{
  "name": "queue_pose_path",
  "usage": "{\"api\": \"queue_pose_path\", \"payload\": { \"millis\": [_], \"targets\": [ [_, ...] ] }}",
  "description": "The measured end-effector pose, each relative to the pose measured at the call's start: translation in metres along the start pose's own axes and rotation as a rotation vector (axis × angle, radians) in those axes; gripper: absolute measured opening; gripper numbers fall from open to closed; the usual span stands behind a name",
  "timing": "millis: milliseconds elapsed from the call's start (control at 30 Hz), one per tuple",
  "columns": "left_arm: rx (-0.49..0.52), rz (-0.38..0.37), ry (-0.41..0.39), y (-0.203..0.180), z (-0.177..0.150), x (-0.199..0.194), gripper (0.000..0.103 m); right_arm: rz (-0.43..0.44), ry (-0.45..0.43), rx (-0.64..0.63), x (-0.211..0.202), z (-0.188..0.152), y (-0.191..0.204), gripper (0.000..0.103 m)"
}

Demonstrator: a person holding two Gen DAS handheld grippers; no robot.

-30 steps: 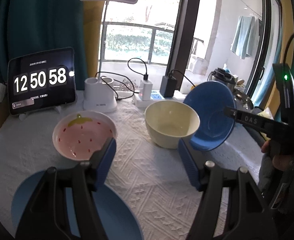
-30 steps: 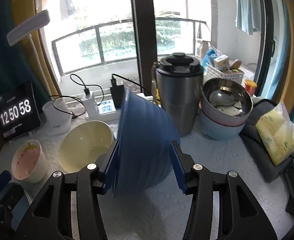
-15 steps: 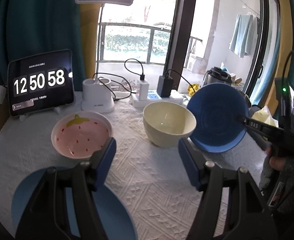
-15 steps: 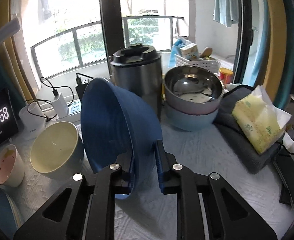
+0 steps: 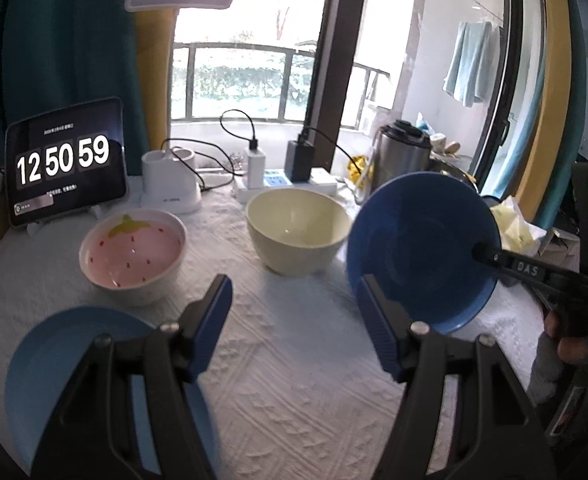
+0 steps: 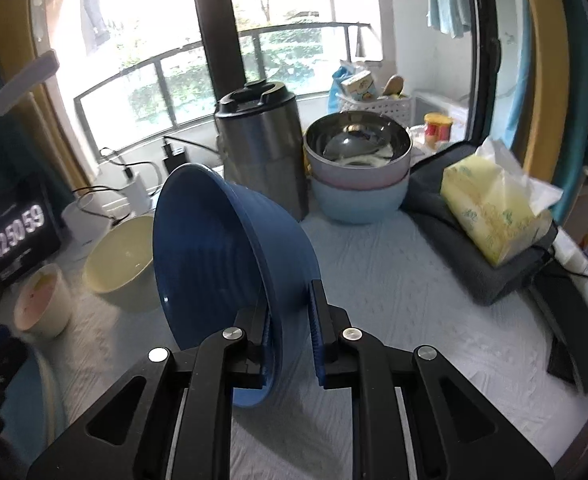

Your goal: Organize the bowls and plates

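Observation:
My right gripper (image 6: pixel 292 320) is shut on the rim of a dark blue bowl (image 6: pixel 222 256), held tilted on its side above the white cloth; the bowl also shows in the left wrist view (image 5: pixel 421 248). A cream bowl (image 5: pixel 297 236) and a pink strawberry bowl (image 5: pixel 132 252) stand on the cloth. A light blue plate (image 5: pixel 74 344) lies at the front left, partly under my left gripper (image 5: pixel 294 328), which is open and empty above the cloth.
A clock tablet (image 5: pixel 66 168), lamp base (image 5: pixel 170 188) and power strip with chargers (image 5: pixel 286 176) line the back. A steel flask (image 6: pixel 262 144), stacked bowls topped by a steel one (image 6: pixel 357 168), a tissue pack (image 6: pixel 493 208) on a grey pouch stand right.
My right gripper closed on the blue bowl's rim and drew it back and right, away from the cream bowl. My left gripper stayed open and nearly still.

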State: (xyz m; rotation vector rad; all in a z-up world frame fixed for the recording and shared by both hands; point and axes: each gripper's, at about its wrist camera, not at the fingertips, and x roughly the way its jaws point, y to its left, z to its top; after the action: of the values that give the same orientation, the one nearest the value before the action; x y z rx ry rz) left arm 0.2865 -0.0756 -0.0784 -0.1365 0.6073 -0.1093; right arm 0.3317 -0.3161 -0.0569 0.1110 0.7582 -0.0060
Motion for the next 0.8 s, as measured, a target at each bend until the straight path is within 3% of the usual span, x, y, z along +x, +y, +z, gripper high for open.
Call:
{"api": "queue_pose_path", "payload": {
  "millis": [167,500,800],
  "targets": [
    [0.009,-0.004,0.006,-0.013,-0.005,-0.002,0.066,0.110,0.054,0.010,-0.006,-0.012,-0.003,0.009],
    [0.036,-0.020,0.063,-0.035,-0.012,0.013,0.066,0.140,0.076,-0.079,-0.017,-0.023,-0.009,0.007],
    [0.082,-0.019,0.105,-0.056,-0.019,0.031,0.066,0.144,0.105,-0.078,-0.011,-0.028,-0.027,0.007]
  ]
}}
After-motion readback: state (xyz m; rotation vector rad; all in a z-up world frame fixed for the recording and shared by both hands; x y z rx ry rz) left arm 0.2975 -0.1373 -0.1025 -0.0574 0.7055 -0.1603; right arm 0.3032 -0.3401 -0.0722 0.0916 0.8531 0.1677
